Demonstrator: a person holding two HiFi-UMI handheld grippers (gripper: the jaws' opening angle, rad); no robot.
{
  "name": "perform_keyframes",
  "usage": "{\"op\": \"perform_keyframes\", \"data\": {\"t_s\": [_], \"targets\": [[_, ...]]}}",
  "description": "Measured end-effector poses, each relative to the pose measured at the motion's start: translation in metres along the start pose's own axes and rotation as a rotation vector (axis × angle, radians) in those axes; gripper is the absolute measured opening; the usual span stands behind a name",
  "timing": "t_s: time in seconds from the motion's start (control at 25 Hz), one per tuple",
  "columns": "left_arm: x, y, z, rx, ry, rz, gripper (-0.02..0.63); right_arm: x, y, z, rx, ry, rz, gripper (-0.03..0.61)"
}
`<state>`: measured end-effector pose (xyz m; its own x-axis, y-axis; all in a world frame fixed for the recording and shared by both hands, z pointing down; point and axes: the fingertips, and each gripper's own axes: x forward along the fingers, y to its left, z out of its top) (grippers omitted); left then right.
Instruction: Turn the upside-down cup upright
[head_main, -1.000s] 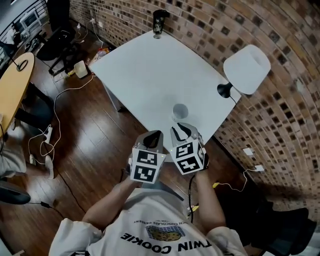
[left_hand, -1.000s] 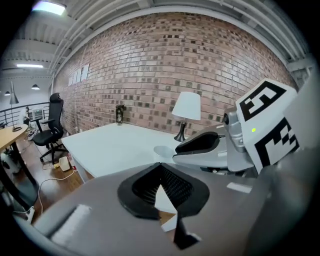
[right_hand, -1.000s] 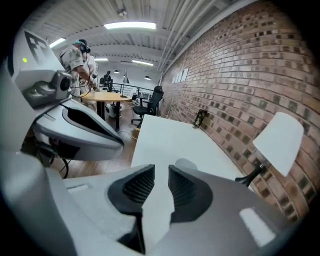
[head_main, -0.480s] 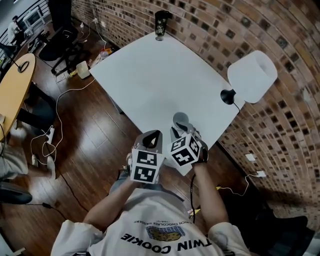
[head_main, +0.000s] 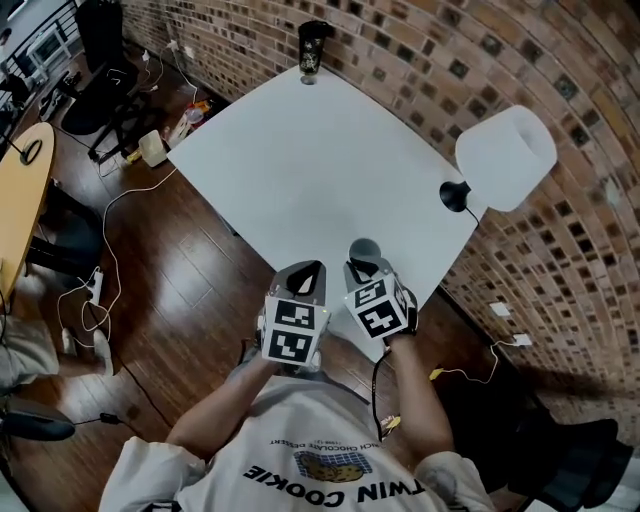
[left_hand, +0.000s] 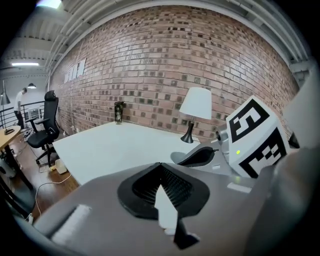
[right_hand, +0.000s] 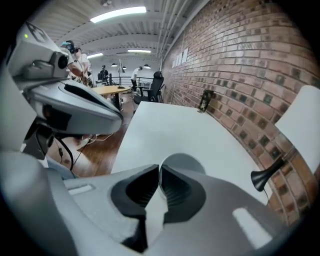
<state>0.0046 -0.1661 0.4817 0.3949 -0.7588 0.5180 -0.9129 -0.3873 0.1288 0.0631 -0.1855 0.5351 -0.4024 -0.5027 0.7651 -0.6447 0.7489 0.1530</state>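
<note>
1. Here's the white tabletop (head_main: 290, 150), a square slab seen corner-on, with its far sides running close along the brick wall (head_main: 420, 50).
2. Up at the far corner a dark tumbler (head_main: 312, 48) stands upright, right by the edge.
3. Over on the right edge there's a lamp: its black base (head_main: 452, 194) sits on the tabletop and its white shade (head_main: 506, 146) leans out past the edge.
4. Down by the near corner the grey cup (head_main: 364, 249) rests closed end up, near the lamp base and well apart from the tumbler.

Grey cup (head_main: 364, 247), upside down, near table (head_main: 300, 160) edge
</note>
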Motion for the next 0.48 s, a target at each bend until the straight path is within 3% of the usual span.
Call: {"op": "perform_keyframes", "data": {"t_s": [0.16,0.36,0.48], "targets": [[0.009,0.003,0.008,0.015,0.000,-0.039,0.005,-0.010,-0.012,0.015,0.248,-0.146,0.020,0.021],[0.020,0.004,0.016,0.028,0.002,-0.076,0.006,-0.020,-0.034,0.016,0.674,-0.372,0.108,0.021],[0.024,0.001,0.020,0.043,0.006,-0.101,0.005,-0.016,-0.041,0.000,0.900,-0.449,0.158,0.021]]}}
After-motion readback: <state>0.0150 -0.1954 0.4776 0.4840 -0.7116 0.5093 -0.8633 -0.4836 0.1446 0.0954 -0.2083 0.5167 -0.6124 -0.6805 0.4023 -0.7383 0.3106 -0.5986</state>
